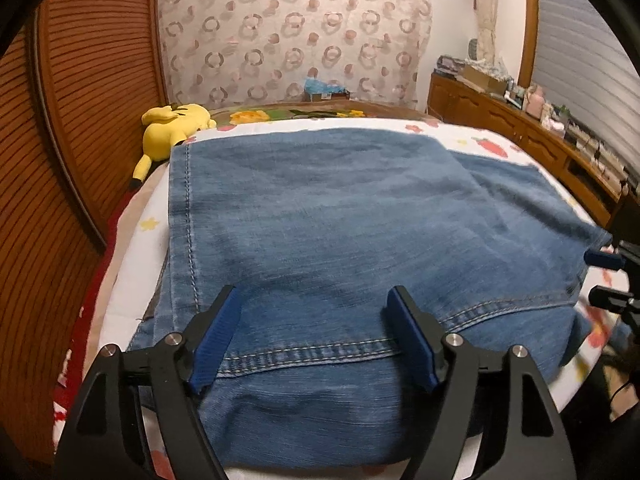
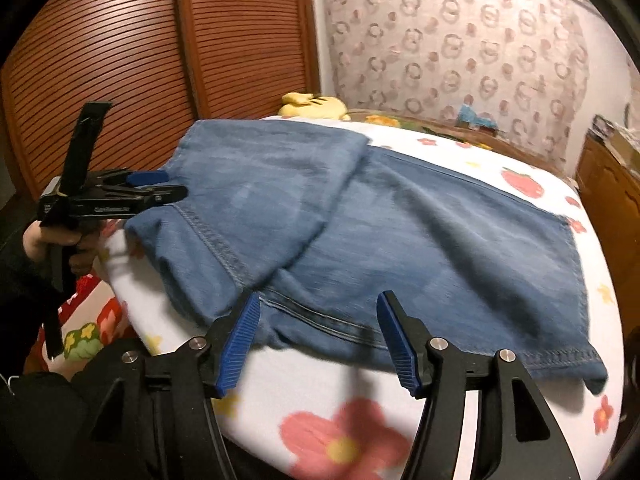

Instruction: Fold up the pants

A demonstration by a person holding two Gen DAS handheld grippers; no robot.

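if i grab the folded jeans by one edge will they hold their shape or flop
Probably flop: the jeans drape softly over the bed edge, layers lying loose. Denim looks thick, so likely weighty; the upper layer may slide off unless both layers are pinched.

The pants (image 1: 320,220) lie folded on the bed (image 1: 132,280), spread across most of its near half, with one folded layer resting on top of another that reaches out further to the right. At the far left corner of the bed, just beyond the pants, lies a plush toy (image 1: 172,128) against the slatted doors (image 1: 72,120) that run along the bed's left side. Behind the bed hangs a curtain (image 1: 288,28). A cabinet (image 1: 512,124) stands along the right side, with small things crowded on its top (too small to tell apart). The left gripper (image 1: 312,336) sits over the pants' near hem, the right gripper (image 2: 316,340) at the near edge further right.
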